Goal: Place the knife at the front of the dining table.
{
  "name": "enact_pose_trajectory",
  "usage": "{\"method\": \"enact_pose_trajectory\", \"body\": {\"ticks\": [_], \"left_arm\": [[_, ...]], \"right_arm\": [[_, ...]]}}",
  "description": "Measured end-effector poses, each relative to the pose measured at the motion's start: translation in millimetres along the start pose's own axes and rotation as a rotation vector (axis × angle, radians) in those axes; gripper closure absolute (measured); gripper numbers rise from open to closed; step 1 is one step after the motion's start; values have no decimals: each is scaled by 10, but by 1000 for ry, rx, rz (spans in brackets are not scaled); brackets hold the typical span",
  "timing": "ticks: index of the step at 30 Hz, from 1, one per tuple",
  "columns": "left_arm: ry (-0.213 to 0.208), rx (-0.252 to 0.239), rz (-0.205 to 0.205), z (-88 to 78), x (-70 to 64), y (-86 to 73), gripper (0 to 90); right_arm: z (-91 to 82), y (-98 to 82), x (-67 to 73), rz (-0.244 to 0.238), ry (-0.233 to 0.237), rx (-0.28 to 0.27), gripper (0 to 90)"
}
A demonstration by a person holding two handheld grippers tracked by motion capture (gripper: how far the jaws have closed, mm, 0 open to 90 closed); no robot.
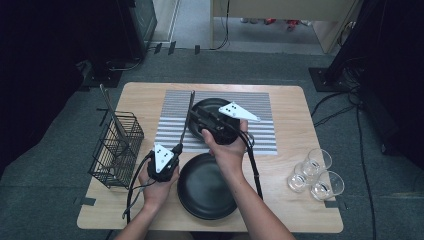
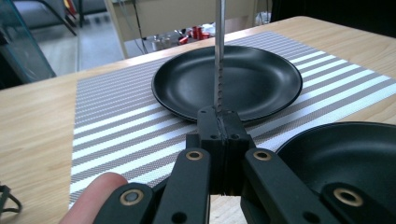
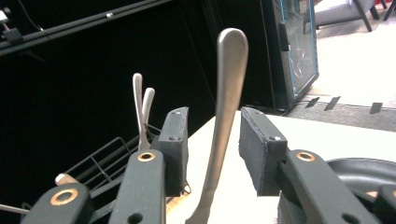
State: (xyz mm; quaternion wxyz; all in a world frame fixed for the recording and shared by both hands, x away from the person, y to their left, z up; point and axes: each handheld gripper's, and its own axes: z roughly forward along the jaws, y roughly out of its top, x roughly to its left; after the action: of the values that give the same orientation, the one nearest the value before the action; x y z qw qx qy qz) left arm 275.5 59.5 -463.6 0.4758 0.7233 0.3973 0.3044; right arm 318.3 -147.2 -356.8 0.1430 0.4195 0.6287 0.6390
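While the left gripper [image 1: 176,148] near the person clamps the blade end of the slim, serrated steel table knife [image 2: 217,65], its long axis runs away to the far side, over the striped placemat [image 1: 170,120]. Farther off, the right gripper [image 1: 196,116] has its jaws parted around the rounded handle [image 3: 227,93], pads not touching.

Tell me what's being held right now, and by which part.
The left gripper is shut on a knife, gripping its serrated blade end. The right gripper stands open around the knife's handle, not pressing it.
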Motion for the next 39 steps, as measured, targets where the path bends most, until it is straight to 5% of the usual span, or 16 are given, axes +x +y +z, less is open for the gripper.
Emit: {"method": "enact_pose_trajectory", "body": {"ticks": [15,39], "left_arm": [[14,15,-25,32,50,5,900],[32,32,-58,55,172,3,900]], "right_arm": [[-140,-44,-40,-68,-33,10,532],[-403,-177,-167,-149,-122,54,146]]}}
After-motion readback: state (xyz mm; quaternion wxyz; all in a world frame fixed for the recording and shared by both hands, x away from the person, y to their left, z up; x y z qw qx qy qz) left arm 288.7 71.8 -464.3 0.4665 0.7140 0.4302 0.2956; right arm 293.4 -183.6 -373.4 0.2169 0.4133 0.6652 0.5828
